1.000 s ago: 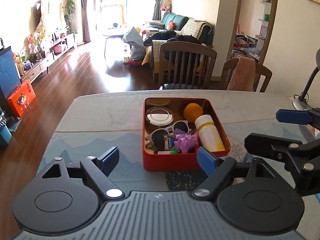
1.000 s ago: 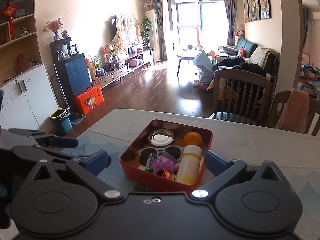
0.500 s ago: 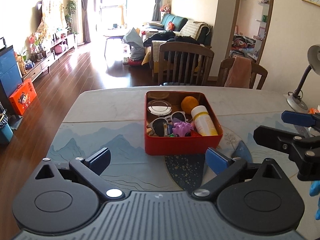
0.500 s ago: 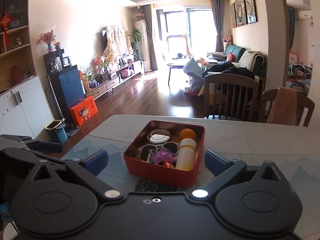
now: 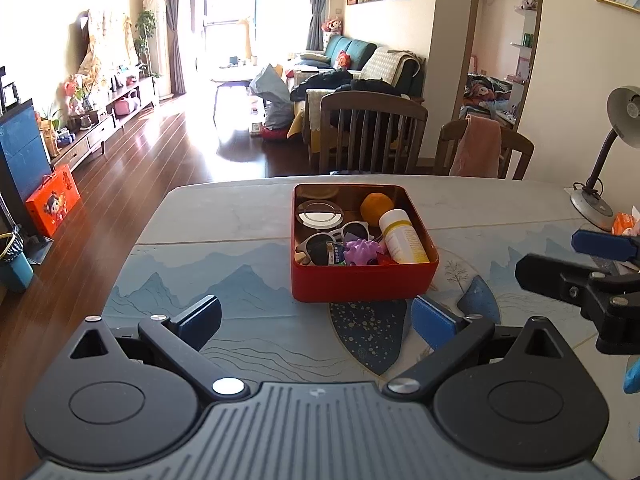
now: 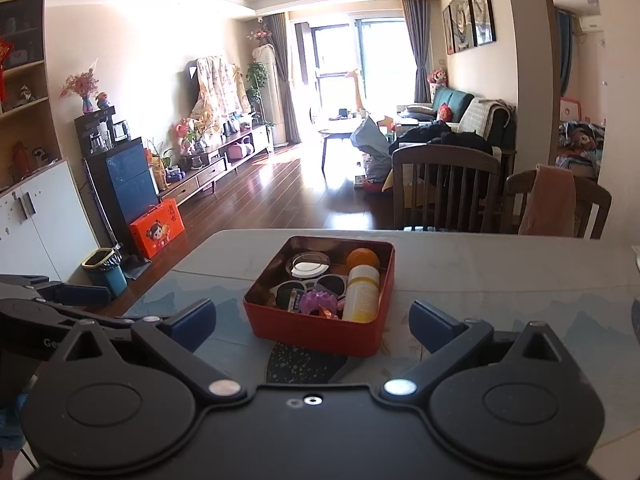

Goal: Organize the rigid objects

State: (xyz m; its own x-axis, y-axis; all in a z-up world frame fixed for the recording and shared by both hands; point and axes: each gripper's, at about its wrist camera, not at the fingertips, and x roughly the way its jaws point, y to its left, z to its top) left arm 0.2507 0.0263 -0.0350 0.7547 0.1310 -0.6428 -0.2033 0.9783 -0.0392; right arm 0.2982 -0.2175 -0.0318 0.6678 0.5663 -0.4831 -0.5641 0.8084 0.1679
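Right gripper (image 6: 312,320) jaws spread wide, empty, above the tabletop (image 6: 500,276), facing the filled red tin (image 6: 316,332)

A square red metal tin (image 5: 362,280) sits on the table, holding white-framed sunglasses (image 5: 334,236), an orange ball (image 5: 376,206), a lying white bottle (image 5: 402,236), and a purple spiky toy (image 5: 362,251).

I see a red tin (image 5: 362,280) on a table mat (image 5: 240,276) printed with pale blue mountains. In the tin: an orange ball (image 5: 376,208), a purple spiky toy (image 5: 362,252), white-framed sunglasses (image 5: 332,238), and a white bottle (image 5: 402,236) with a yellow label.
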